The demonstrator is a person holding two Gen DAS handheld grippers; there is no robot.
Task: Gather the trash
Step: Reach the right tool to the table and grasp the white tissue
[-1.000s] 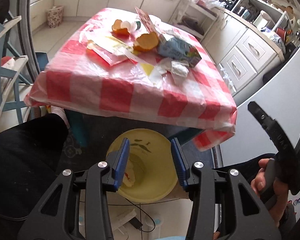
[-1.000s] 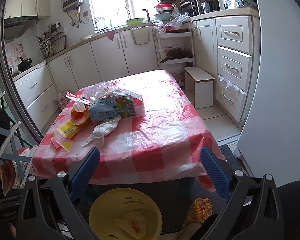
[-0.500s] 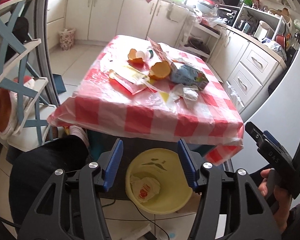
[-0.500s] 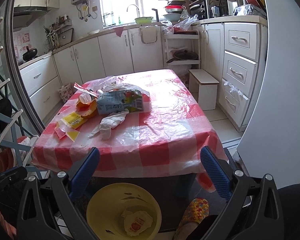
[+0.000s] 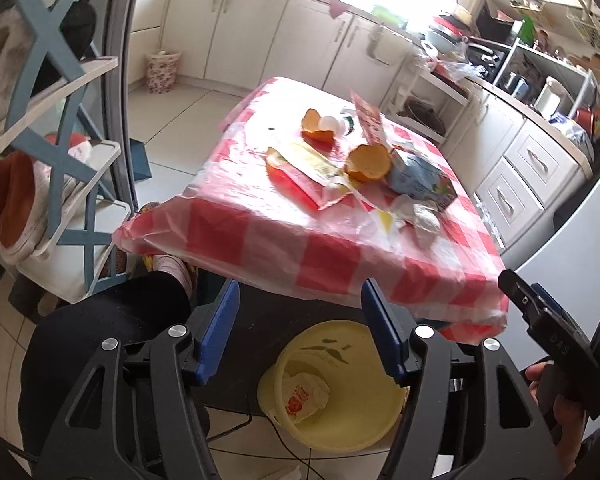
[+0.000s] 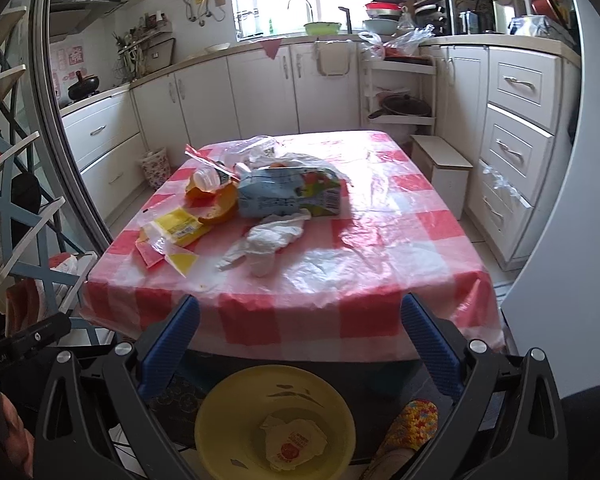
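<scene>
**A:** Where's the trash?

**B:** One crumpled wrapper (image 6: 294, 442) lies in the bottom of the yellow bucket (image 6: 228, 408), which stands on the floor just below the near edge of the desk (image 6: 380, 220). The remaining litter sits on the desk's left half: a blue carton (image 6: 288, 194) lying on its side, its long axis running left to right across the desk in the right wrist view; orange peel (image 6: 220, 210) touching its left end; a small bottle (image 6: 206, 178) tipped over behind the peel; a yellow packet (image 6: 178, 230) nearer the left edge; and a crumpled white tissue (image 6: 270, 240) in front of the carton.

**A:** And the hand-held grippers?

**B:** The left hand-held gripper (image 5: 300, 330) has just been opening and is released, nothing between its blue pads (image 5: 218, 332), above the bucket's mouth. The right hand-held gripper (image 6: 300, 346) is spread wide and empty too, over the bucket and the desk's near edge.

**A:** Room to move?

**B:** The desk's right half is bare checked cloth. A blue rack (image 6: 24, 200) stands close on the left, white drawers (image 6: 516, 152) on the right.
</scene>
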